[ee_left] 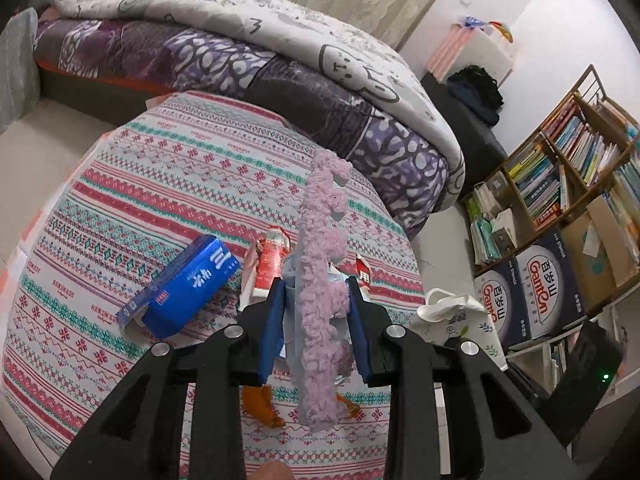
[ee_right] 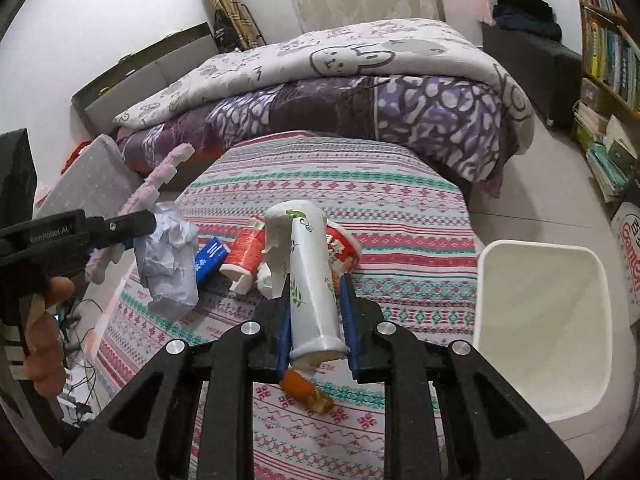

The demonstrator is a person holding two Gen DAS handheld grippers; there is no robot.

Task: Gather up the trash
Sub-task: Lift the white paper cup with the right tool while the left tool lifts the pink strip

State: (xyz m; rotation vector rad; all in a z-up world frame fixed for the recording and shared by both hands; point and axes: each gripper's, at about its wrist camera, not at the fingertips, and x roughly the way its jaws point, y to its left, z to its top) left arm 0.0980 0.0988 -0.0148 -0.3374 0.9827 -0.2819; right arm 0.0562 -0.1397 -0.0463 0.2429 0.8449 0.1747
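Trash covers the tabletop (ee_right: 400,208). Left hand-held gripper (ee_left: 318,292) clamps pink fuzzy strip (ee_left: 324,240) and crumpled paper (ee_right: 168,256). Right hand-held gripper (ee_right: 316,296) clamps paper cup (ee_right: 308,272).

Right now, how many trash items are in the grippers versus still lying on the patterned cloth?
Held in grippers: 3 (pink fuzzy strip and crumpled paper in left gripper; paper cup in right gripper)
Lying on the cloth: 4 (blue box, red-white bottle, red carton, orange peel)
Total: 7

Left gripper (ee_left: 318,292) and right gripper (ee_right: 314,304) each clamp something, raised, side by side.
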